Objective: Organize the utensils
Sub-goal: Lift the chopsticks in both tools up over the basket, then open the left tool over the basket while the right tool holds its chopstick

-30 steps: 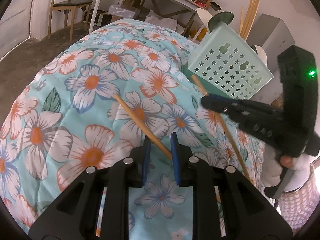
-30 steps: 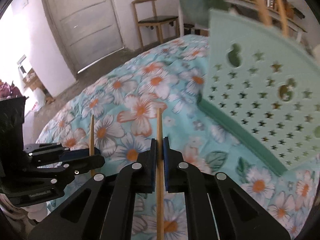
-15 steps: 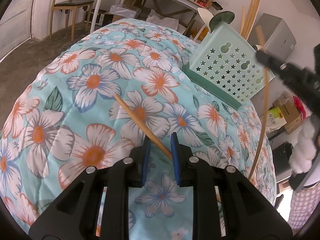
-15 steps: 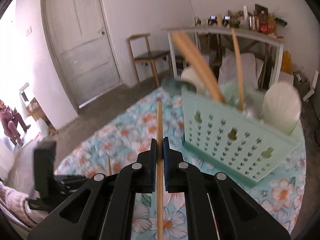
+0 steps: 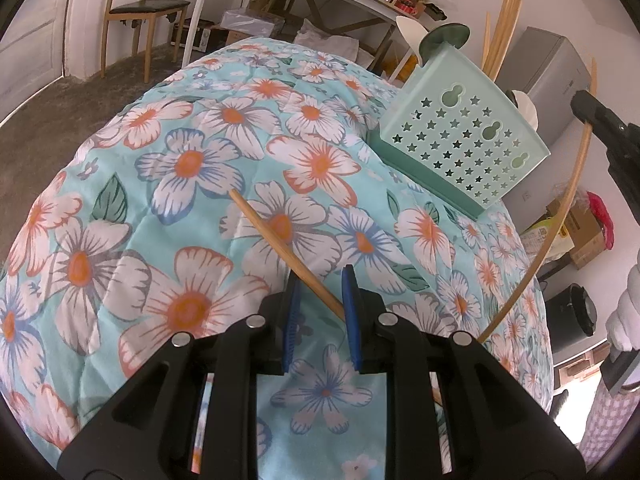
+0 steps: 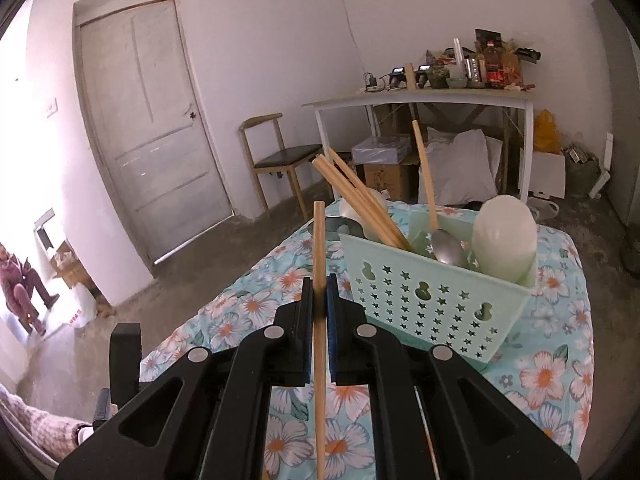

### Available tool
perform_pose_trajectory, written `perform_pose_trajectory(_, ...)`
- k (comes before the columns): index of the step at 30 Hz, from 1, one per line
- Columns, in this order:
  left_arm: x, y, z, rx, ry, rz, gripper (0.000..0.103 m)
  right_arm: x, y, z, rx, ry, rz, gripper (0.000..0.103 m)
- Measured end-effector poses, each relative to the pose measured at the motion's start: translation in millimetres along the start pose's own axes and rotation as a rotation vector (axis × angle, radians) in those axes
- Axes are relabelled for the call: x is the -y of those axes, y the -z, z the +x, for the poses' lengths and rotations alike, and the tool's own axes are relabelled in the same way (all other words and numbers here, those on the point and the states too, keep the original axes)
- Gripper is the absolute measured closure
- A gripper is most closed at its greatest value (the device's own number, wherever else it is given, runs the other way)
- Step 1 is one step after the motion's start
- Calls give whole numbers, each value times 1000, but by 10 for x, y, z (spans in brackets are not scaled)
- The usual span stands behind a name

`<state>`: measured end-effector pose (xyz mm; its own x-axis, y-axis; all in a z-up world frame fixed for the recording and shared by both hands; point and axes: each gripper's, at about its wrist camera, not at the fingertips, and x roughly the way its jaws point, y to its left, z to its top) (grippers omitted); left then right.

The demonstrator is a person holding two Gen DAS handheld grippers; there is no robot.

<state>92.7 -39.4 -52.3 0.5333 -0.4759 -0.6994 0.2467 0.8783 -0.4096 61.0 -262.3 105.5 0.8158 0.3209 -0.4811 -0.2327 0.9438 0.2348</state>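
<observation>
Right gripper | I have it clenched on a chopstick, centre frame, left of the caddy || Left gripper | I see a second chopstick slanting between its parted pads, centre frame, on the floral quilt; grip unclear.

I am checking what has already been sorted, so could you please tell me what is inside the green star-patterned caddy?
Standing in the caddy are wooden chopsticks, a metal spoon and a white ladle-like utensil. Its walls hide their lower ends and anything lying on the bottom.
</observation>
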Motion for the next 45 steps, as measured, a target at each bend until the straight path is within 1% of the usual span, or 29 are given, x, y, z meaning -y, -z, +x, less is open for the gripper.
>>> perform_pose_trajectory(3,25,-5,-59,15,-7,8,83,-2,12,-60,11,0,9,97)
perform_pose_trajectory(7,85,-44,-215,61,-4,26,85,5,31,-169,36,-1,21,97)
perform_pose_trajectory(15,327,-226,-756,218,91,83,94,8,72,-452,99,16,42,97)
perform_pose_trajectory(17,413,-282,-904,260,110,117,98,4,94,-540,122,21,47,97)
perform_pose_trajectory(23,672,-498,-1264,360,160,187,98,17,172,-783,178,25,61,97)
perform_pose_trajectory(28,929,-760,-1617,510,239,243,98,55,161,-918,209,16,63,97)
perform_pose_trajectory(31,1078,-982,-1766,593,267,259,98,70,173,-1006,233,1,65,97)
perform_pose_trajectory(33,1193,-1126,-1828,644,270,271,98,97,179,-1056,250,-10,68,97)
perform_pose_trajectory(35,1349,-1289,-1845,686,275,290,98,122,190,-1093,265,-22,74,97)
perform_pose_trajectory(38,1577,-1472,-1809,727,293,309,98,179,201,-1132,283,-37,83,97)
perform_pose_trajectory(43,1941,-1732,-1541,761,271,328,98,294,202,-1170,296,-60,97,97)
perform_pose_trajectory(45,2067,-1824,-1348,767,242,339,98,353,210,-1165,297,-67,100,97)
